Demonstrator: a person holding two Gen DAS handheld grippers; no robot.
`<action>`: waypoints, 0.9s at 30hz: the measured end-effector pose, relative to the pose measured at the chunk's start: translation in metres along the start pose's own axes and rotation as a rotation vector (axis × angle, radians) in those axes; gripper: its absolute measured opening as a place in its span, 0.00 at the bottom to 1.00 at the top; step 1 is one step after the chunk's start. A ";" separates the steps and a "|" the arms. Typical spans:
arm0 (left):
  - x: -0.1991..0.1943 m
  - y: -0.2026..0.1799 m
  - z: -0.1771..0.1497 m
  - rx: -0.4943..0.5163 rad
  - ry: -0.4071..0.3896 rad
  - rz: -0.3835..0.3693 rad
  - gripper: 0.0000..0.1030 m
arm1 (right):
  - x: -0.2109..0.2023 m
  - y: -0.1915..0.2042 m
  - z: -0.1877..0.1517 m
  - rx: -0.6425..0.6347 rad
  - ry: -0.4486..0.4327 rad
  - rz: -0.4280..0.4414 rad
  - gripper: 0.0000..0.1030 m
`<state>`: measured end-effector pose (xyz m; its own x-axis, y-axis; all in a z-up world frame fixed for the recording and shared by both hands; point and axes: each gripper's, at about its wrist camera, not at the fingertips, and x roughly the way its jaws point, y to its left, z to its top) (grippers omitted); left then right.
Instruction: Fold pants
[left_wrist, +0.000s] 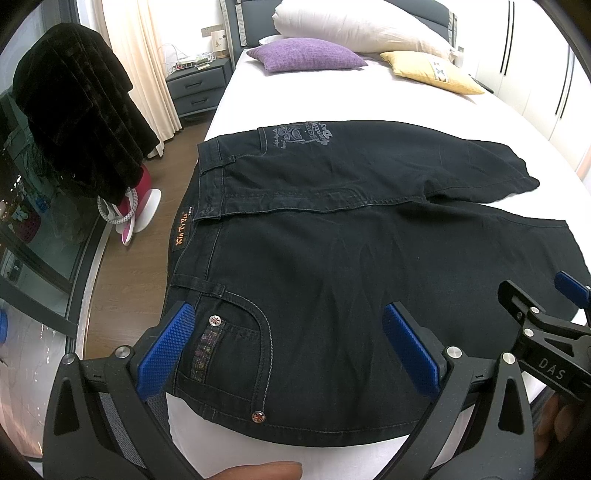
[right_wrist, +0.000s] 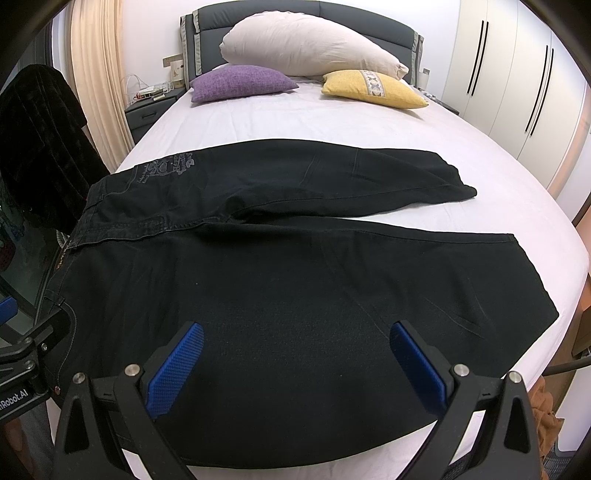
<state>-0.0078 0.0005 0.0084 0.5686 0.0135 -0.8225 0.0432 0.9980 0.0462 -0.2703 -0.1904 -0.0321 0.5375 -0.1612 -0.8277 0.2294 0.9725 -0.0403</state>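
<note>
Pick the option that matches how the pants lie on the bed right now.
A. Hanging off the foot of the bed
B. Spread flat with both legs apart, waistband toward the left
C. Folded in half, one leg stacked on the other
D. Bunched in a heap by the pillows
B: the black pants lie spread flat on the bed, the two legs splayed apart toward the right and the waistband at the left edge, with no fold made yet.

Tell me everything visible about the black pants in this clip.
The black pants look like dark denim and lie flat, unfolded, on the white bed sheet, waistband toward the left, legs spread apart toward the right. Grey print marks the far hip; a studded pocket and orange waist label show nearer. Both open grippers hover above, neither gripping.
</note>
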 end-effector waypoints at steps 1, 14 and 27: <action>0.000 0.000 0.000 0.000 0.000 0.000 1.00 | 0.000 0.000 0.000 0.000 0.000 0.000 1.00; 0.000 0.000 0.000 -0.001 0.000 -0.002 1.00 | 0.001 0.006 -0.002 -0.006 0.002 0.003 1.00; 0.030 0.022 0.030 -0.010 0.042 -0.198 1.00 | 0.012 -0.010 0.023 -0.065 -0.001 0.150 1.00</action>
<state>0.0352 0.0205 0.0017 0.5146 -0.1811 -0.8381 0.1430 0.9819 -0.1244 -0.2472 -0.2062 -0.0284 0.5627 -0.0134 -0.8266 0.0934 0.9945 0.0475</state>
